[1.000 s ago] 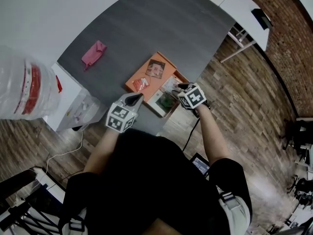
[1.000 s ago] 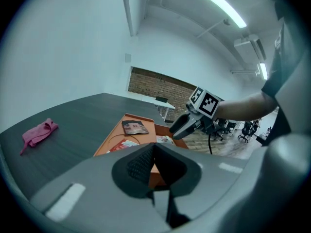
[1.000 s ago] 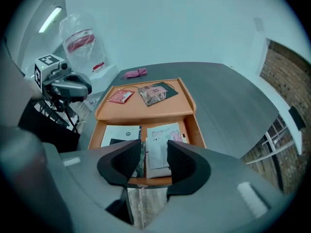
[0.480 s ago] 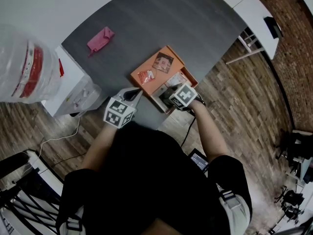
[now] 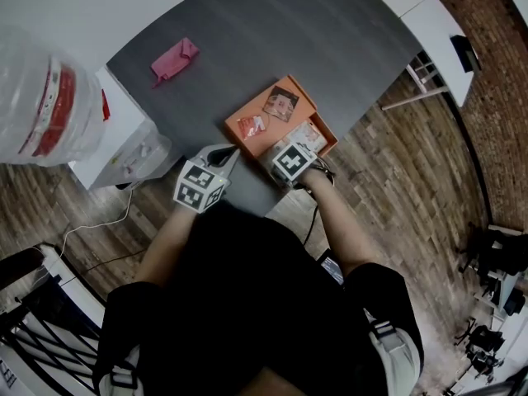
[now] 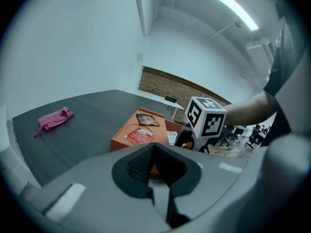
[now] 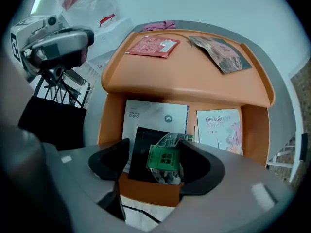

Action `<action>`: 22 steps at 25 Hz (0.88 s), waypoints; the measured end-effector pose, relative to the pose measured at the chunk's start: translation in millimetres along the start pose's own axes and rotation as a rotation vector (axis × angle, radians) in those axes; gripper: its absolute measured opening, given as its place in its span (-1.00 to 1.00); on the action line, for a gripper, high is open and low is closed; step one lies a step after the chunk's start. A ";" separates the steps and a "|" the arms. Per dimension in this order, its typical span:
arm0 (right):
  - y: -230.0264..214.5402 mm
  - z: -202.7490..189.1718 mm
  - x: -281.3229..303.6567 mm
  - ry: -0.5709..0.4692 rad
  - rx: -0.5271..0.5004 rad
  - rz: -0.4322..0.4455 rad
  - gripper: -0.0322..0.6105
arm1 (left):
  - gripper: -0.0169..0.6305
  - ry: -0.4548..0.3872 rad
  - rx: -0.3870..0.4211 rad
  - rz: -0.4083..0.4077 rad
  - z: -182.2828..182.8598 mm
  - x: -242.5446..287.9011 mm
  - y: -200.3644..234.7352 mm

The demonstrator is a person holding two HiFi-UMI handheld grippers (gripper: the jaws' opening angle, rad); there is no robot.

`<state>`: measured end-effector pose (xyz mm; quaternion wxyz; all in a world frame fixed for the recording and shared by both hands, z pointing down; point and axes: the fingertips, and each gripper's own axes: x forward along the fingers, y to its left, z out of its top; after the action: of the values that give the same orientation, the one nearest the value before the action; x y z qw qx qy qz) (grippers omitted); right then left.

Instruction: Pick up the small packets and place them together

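Scanning from the left: a crumpled pink cloth (image 5: 174, 60) lies alone on the dark grey, grained tabletop (image 5: 280, 31). The left claw (image 6: 153, 160) is clenched on nothing, short of the orange tray (image 7: 187, 89). On the tray's smooth upper shelf lie a flat red packet (image 7: 153, 46) and, further right, a brown packet (image 7: 221, 53), apart. The lower compartment holds a white packet (image 7: 155, 115), a dark glossy packet (image 7: 146, 144) with a green label (image 7: 164, 158) whose print is unreadable, and a pale packet (image 7: 218, 130) marked "MELLOW". The right claw (image 7: 156, 155) points down and has just been opening. It is released, the dark packet showing between its jaws, pads clear of it.
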<state>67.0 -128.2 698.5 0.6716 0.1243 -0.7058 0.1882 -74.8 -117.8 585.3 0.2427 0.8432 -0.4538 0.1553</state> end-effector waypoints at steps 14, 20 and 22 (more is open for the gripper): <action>5.6 8.4 -19.6 -0.132 0.016 0.103 -0.73 | -0.95 0.010 0.008 -0.017 -1.0 -0.8 5.2; 7.5 12.3 -31.0 -0.198 -0.021 0.061 -0.89 | -0.95 0.019 0.025 -0.048 0.9 5.7 0.4; 6.0 10.4 -38.1 -0.209 -0.018 0.041 -0.89 | -0.95 0.020 0.032 -0.059 2.3 8.1 -1.8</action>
<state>57.6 -130.3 659.7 0.5912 0.1225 -0.7762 0.1814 -68.8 -123.8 586.8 0.2382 0.8585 -0.4236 0.1637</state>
